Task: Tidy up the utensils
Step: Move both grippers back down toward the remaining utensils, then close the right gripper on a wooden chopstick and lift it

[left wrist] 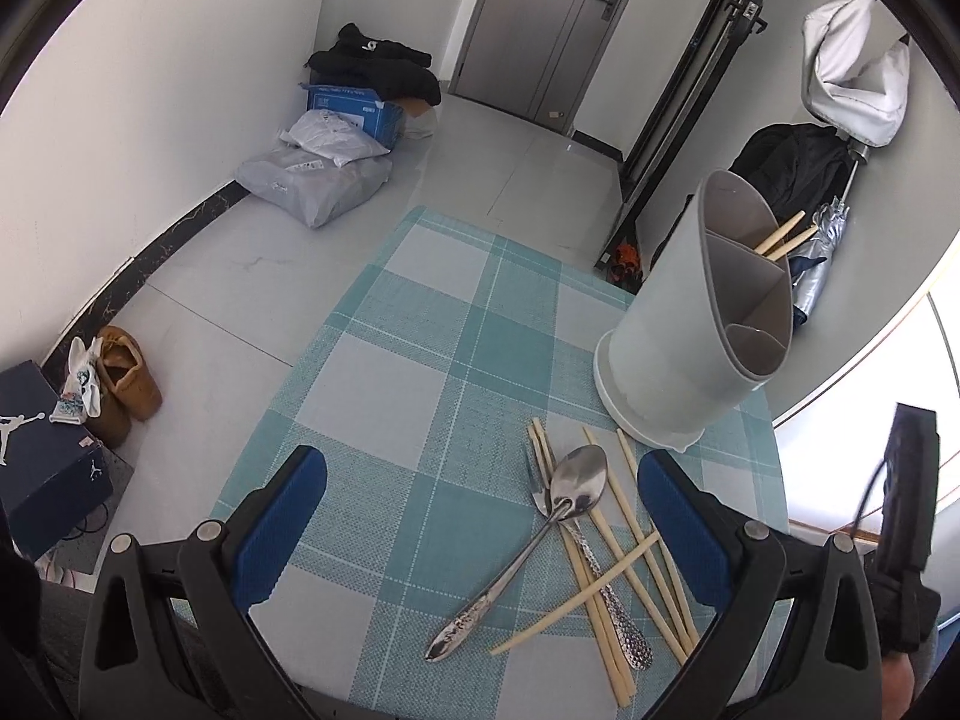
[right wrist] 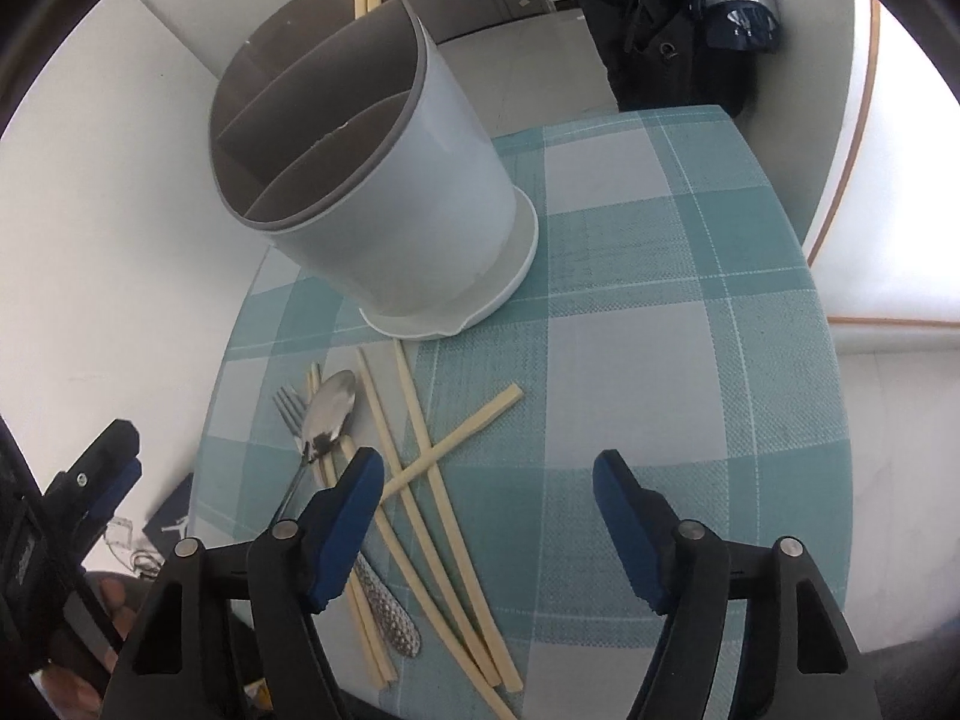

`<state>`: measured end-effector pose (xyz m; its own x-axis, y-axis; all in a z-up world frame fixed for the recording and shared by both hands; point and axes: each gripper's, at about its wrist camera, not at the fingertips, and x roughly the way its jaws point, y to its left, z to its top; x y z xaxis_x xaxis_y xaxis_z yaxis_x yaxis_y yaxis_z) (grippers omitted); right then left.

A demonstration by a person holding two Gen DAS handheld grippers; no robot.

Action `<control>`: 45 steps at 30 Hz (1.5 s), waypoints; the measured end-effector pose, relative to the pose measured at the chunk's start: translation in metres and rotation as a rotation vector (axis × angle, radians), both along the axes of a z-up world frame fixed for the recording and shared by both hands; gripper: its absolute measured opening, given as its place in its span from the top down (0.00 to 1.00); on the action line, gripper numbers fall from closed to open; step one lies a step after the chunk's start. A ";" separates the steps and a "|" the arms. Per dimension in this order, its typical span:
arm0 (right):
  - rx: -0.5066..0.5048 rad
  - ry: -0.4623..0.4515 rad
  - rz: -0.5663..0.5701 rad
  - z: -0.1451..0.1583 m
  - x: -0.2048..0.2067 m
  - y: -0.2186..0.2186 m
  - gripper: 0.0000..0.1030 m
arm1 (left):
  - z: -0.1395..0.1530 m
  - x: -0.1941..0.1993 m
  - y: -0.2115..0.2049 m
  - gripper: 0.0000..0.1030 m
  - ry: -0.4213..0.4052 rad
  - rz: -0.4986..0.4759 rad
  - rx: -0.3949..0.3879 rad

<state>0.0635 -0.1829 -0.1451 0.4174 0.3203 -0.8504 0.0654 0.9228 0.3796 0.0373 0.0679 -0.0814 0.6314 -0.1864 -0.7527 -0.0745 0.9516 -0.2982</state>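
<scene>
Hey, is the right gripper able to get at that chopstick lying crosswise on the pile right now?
Probably yes. The right gripper is open with nothing between its jaws, and the crosswise chopstick lies on top of the other chopsticks, just ahead of its fingertips. Nothing covers it.

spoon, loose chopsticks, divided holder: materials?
Shiny silver spoon: polished metal by its mirror-like bowl, likely steel; handle end embossed.
Pale tan chopsticks: matte and uniform, probably bamboo or wood.
Grey-white cylindrical divided holder: smooth moulded plastic, satin white wall, darker grey insert and rim.
</scene>
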 end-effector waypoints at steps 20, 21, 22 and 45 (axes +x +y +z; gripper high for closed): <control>-0.243 0.060 -0.106 -0.017 0.037 0.050 0.93 | -0.017 0.018 0.044 0.01 0.101 0.086 -0.093; -0.234 0.056 -0.111 -0.017 0.037 0.049 0.94 | -0.017 0.018 0.044 0.01 0.103 0.085 -0.089; -0.220 0.053 -0.114 -0.018 0.036 0.047 0.94 | -0.018 0.018 0.043 0.01 0.104 0.082 -0.085; 0.188 -0.161 -0.147 0.017 0.006 -0.060 0.95 | -0.026 0.022 -0.034 0.01 0.177 -0.252 0.153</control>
<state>0.0691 -0.2426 -0.1286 0.5963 0.3922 -0.7004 0.1181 0.8201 0.5598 0.0595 0.0340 -0.1079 0.4373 -0.1967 -0.8775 0.1306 0.9793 -0.1544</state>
